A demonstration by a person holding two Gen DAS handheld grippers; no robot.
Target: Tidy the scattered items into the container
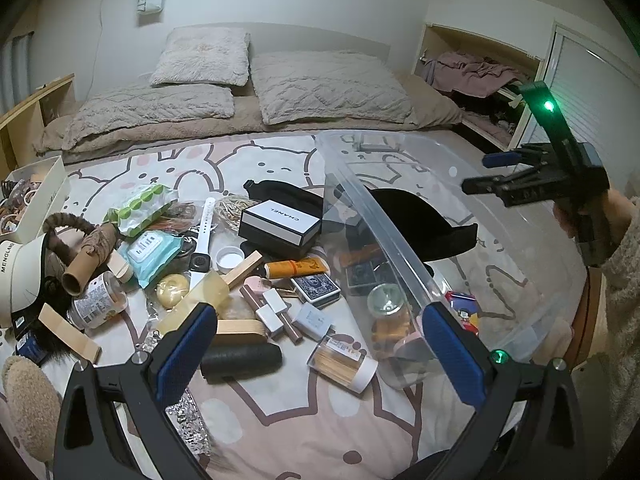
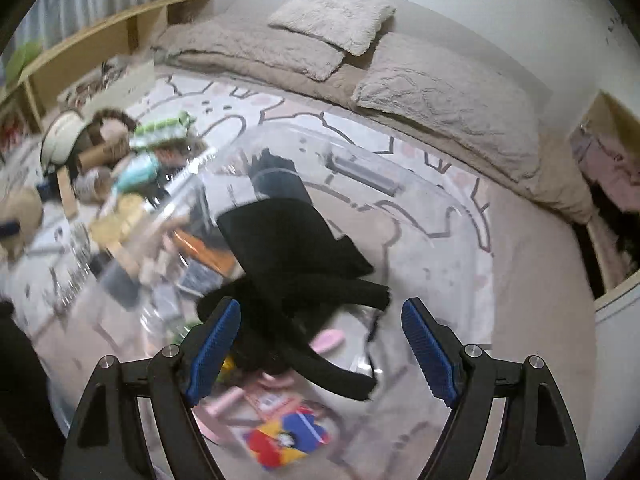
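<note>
While both grippers hang above the bed, the scene reads as follows.

Left gripper [image 1: 316,344]: fingers spread wide and released, nothing between the blue pads; it hangs over the clutter, its right-hand finger [image 1: 452,344] in line with the near rim of the bin.

Right gripper [image 2: 320,344]: fingers released, parted wide, empty; in the left wrist view it [image 1: 486,174] sits high above the bin's far side, held in a hand in a fuzzy beige sleeve.

Container: clear plastic storage bin [image 1: 400,236] standing on the bed, just right of the scattered pile.

Inside the bin: black fabric garment [image 2: 296,248] draped across the middle, partly over a pink oblong item [image 2: 328,338] and a red, yellow and blue printed packet [image 2: 288,438]; the right wrist view is motion-blurred, so finer detail cannot be told.

Bed: pink and white bunny-print sheet [image 1: 280,420] with beige fluffy pillows [image 1: 328,84] at the head.

Scattered pile, left of the bin: black and white box lettered CHANEL [image 1: 280,222], white smartwatch with white strap [image 1: 200,248], orange tube [image 1: 296,268], blue-backed deck of playing cards [image 1: 316,288], clear jar of wooden sticks with a white lid [image 1: 344,362], black cylindrical case [image 1: 240,358], teal wet-wipe pack [image 1: 154,250], green dotted pouch [image 1: 142,204], white-labelled jar lying on its side [image 1: 98,300].

Left edge: cream visor lettered MENGLAN [image 1: 20,276] and a white open box of hair ties [image 1: 36,200].
</note>
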